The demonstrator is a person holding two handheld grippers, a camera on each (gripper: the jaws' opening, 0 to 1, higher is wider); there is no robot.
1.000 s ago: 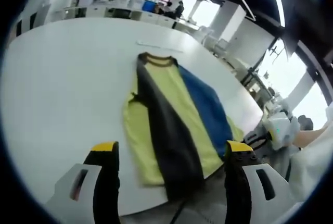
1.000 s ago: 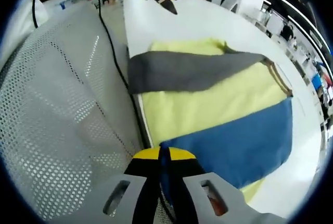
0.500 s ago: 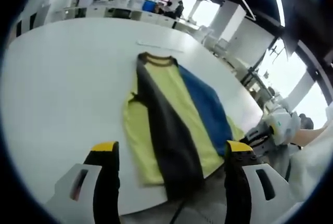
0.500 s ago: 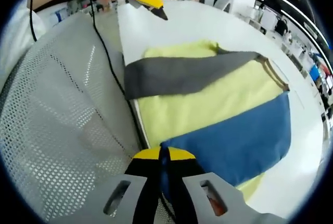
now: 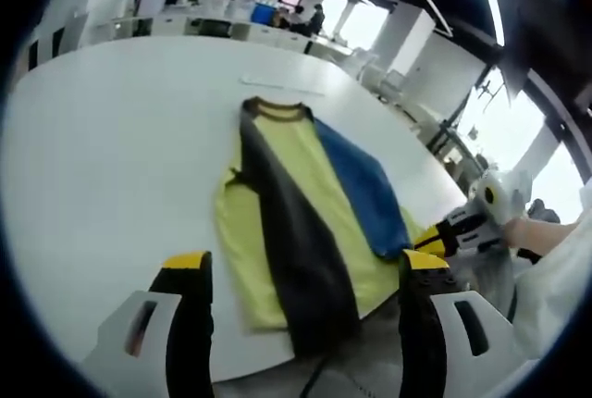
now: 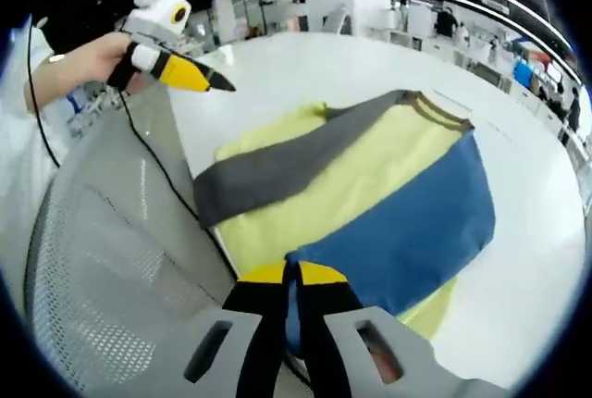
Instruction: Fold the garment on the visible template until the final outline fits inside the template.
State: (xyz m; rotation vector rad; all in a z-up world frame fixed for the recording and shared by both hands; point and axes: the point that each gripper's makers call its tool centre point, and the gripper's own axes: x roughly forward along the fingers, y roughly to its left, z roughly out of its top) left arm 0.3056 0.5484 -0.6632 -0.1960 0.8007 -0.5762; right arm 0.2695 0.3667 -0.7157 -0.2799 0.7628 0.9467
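While the right gripper (image 6: 292, 273) stays clenched on the T-shirt's (image 6: 370, 185) blue panel (image 6: 407, 231), it has lifted that edge off the counter (image 5: 102, 148); left gripper (image 5: 301, 264) hovers released; fold beginning.

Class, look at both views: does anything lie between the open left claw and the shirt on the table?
Nothing visible does. Bare white table runs from the left claw to the shirt. The right claw is shut on the blue panel's edge.
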